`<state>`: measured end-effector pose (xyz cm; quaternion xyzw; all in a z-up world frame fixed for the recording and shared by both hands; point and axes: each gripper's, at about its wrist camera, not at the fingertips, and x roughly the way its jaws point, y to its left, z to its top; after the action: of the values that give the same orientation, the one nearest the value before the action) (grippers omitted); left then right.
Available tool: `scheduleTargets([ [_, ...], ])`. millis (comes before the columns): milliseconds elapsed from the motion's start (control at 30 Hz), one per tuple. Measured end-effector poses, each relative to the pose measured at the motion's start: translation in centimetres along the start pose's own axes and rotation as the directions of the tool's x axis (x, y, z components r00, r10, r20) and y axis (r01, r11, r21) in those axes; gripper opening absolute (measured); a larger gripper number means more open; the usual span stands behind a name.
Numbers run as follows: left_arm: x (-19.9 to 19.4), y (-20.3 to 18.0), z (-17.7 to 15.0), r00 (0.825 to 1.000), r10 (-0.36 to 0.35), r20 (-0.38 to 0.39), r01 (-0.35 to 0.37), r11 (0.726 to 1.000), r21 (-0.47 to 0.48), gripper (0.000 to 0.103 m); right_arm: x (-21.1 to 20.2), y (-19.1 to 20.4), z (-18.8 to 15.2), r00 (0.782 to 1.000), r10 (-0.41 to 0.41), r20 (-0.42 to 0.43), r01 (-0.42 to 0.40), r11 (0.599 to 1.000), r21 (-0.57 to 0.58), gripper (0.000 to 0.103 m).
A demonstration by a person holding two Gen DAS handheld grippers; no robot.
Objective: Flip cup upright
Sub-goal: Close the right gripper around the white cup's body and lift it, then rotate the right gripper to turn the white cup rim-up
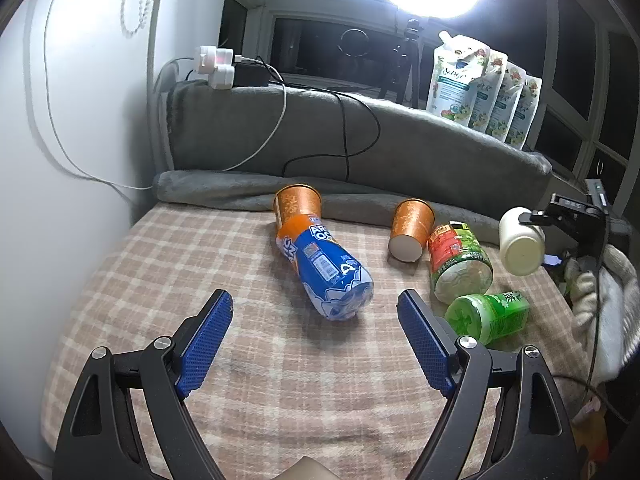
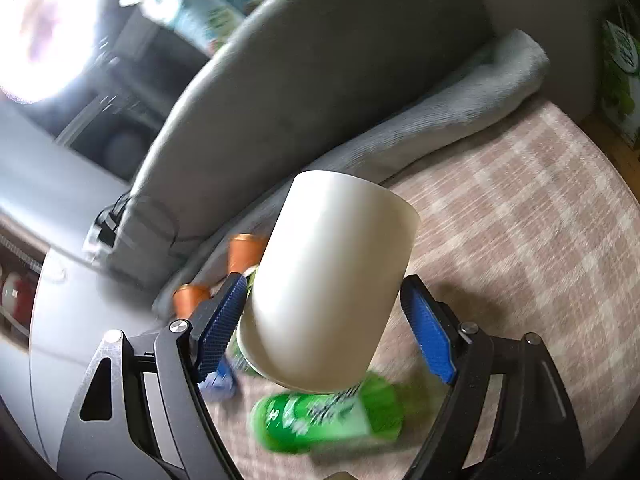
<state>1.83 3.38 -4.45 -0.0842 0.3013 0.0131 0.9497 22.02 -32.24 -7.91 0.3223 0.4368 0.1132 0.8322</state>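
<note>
1. Cup [image 2: 328,280]: we see the cream cup up in the air, between the blue pads of our right hand-held gripper [image 2: 324,320], above the checked blanket [image 2: 520,220].
2. The left pad [image 2: 222,324] lies against the cup's wall; the right pad [image 2: 430,336] looks a touch apart, so we cannot tell for sure how firm the grip is. The view is blurred.
3. From the left wrist, the same cup [image 1: 520,240] hangs at the right side, tilted, one flat end facing us.
4. Our left hand-held gripper [image 1: 316,320] is spread wide and holds nothing, low over the blanket.
5. Just beyond it lies a blue bottle [image 1: 328,272] on its side, its top touching an orange cup [image 1: 298,204].
6. A second orange cup [image 1: 410,230] lies tipped over beside a red-green bottle [image 1: 460,264].
7. A green bottle [image 1: 488,316] lies nearest our right pad; in the right wrist view it sits just under the cup.
8. A grey cushion [image 1: 400,136] runs along the back.
</note>
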Motion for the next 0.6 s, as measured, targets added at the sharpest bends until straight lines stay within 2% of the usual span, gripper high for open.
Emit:
scheduleTargets([
  [167,0.0,0.2,-0.1,1.000,-0.006,-0.007,0.006,1.000,-0.009,0.085,-2.6,2.4,-2.6,0.998,0.063,-0.025,-0.065,0.993,-0.096,0.081],
  [300,0.2,0.6,-0.1,0.999,-0.028,-0.034,0.027,0.999,-0.023,0.085,-4.2,4.7,-5.4,0.991,0.111,-0.076,-0.124,0.973,-0.194,0.081],
  [433,0.3,1.0,-0.4,0.998,-0.041,-0.057,0.039,0.998,-0.040,0.085,-3.9,7.0,-8.7,0.978,0.134,-0.158,-0.174,0.945,-0.275,0.081],
  [600,0.5,1.4,-0.4,0.995,-0.055,-0.079,0.050,0.997,-0.061,0.085,-2.0,9.5,-12.7,0.956,0.126,-0.263,-0.217,0.911,-0.351,0.081],
])
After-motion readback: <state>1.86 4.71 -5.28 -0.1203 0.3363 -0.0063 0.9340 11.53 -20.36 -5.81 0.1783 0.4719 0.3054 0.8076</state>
